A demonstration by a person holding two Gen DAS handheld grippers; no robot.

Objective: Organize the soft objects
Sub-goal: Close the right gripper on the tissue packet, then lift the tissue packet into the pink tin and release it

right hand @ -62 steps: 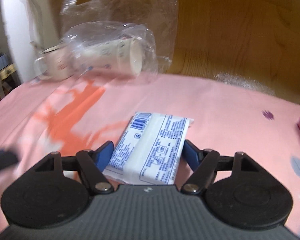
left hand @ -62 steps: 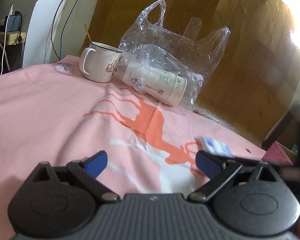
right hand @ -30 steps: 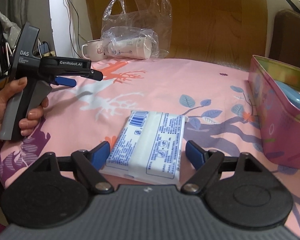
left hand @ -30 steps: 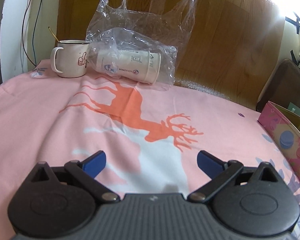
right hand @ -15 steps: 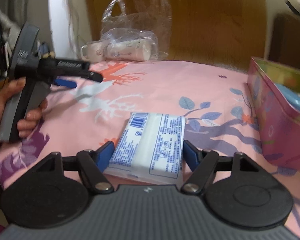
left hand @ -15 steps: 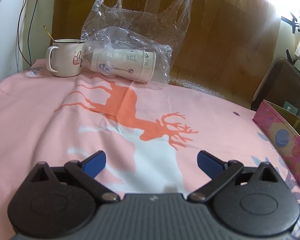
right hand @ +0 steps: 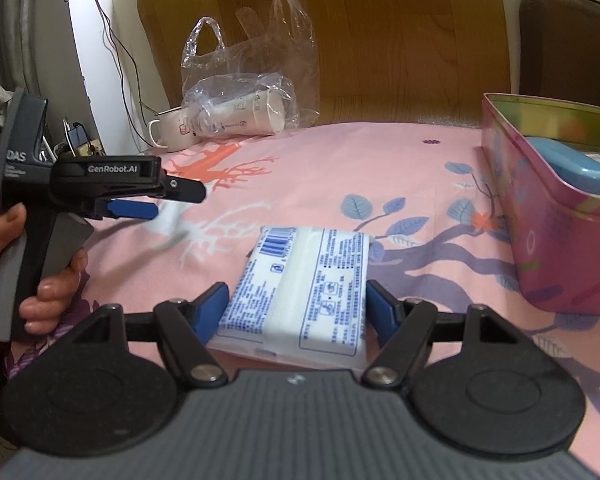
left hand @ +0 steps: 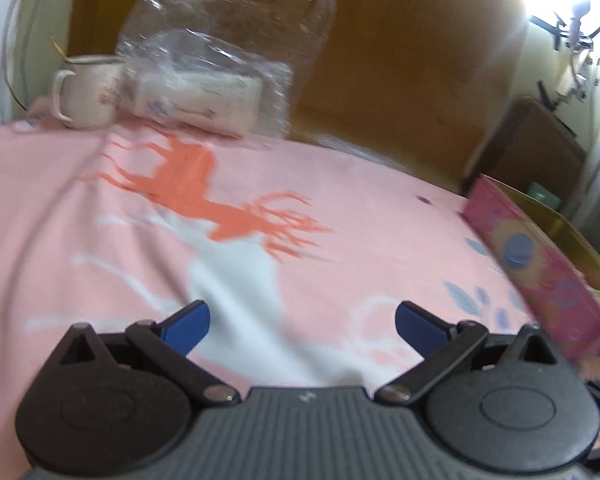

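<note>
At the far left of the right wrist view, a person's hand point(right hand: 40, 276) grips the handle of the left gripper point(right hand: 140, 208), which hangs level above the pink bench cloth point(right hand: 340, 168); its own camera shows its blue fingers point(left hand: 184, 326) spread wide with only cloth between them. Behind it, at the back edge of the bench, a white mug point(right hand: 172, 130) stands upright, touching a clear plastic bag point(right hand: 244, 80) that holds a paper cup point(right hand: 248, 114) lying on its side with its mouth to the right. An orange deer print point(left hand: 204, 196) runs across the cloth in front of the mug and bag, and a wooden headboard-like panel point(right hand: 400, 40) rises behind them. In the middle foreground lies the white tissue pack point(right hand: 304, 284) with blue printing and a barcode at its far left corner, flat on the cloth. The right gripper point(right hand: 298, 312) straddles its near end: the blue fingers point(right hand: 214, 308) sit against the two long sides of the pack, narrowed to its width and holding it, with the pack still resting on the cloth. To the right, apart from the pack, stands an open pink tin box point(right hand: 548, 216) with a flower pattern; inside it a blue oblong case point(right hand: 572, 164) shows above the rim
</note>
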